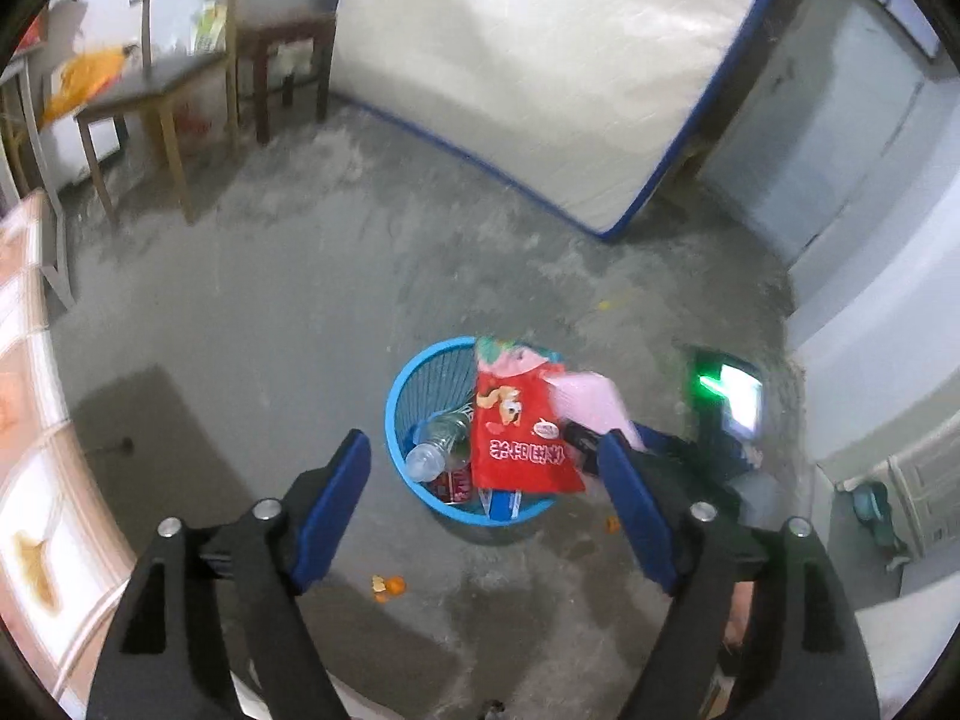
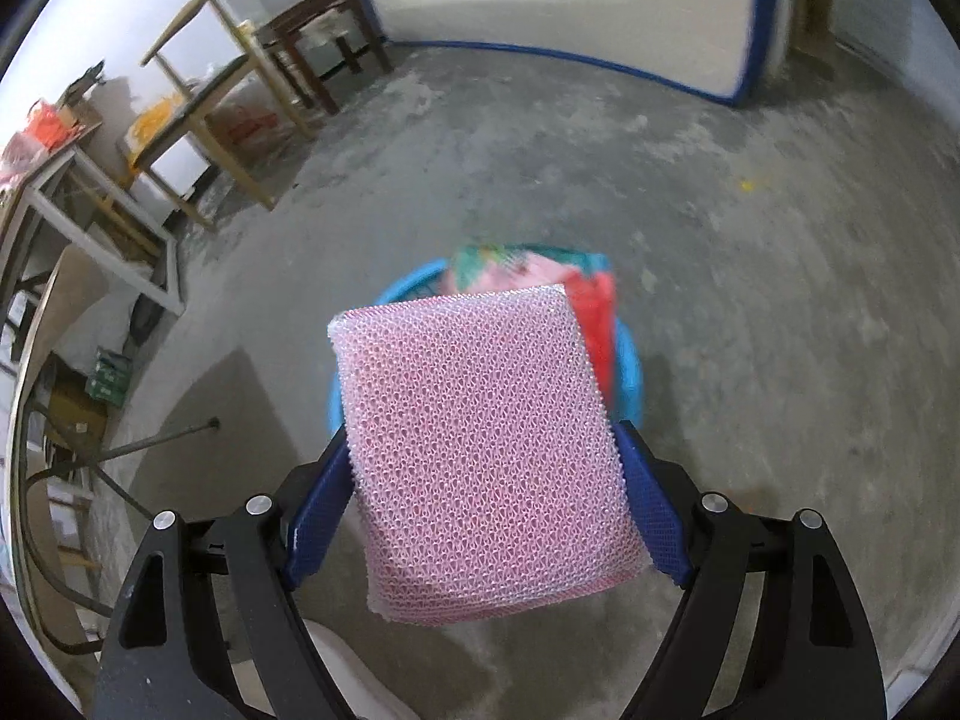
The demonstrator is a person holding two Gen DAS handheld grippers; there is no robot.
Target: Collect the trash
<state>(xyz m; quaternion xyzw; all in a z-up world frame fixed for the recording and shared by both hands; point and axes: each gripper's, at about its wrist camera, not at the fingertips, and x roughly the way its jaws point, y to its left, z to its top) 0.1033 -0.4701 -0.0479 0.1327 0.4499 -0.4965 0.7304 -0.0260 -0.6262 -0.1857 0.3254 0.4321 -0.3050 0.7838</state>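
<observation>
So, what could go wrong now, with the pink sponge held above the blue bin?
1. The red snack bag stands high across the blue bin, so the pink sponge may bounce off it onto the floor.
2. The right tool may be off centre, so the sponge might miss the rim.

blue basket (image 2: 631, 367) mostly hidden behind pink sponge (image 2: 486, 456), red wrapper (image 1: 522, 426) blurred

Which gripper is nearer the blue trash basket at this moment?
Right. The right gripper, clamping a pink mesh sponge, hangs just above the blue trash basket. The left gripper, jaws open and empty, sits farther back.
</observation>
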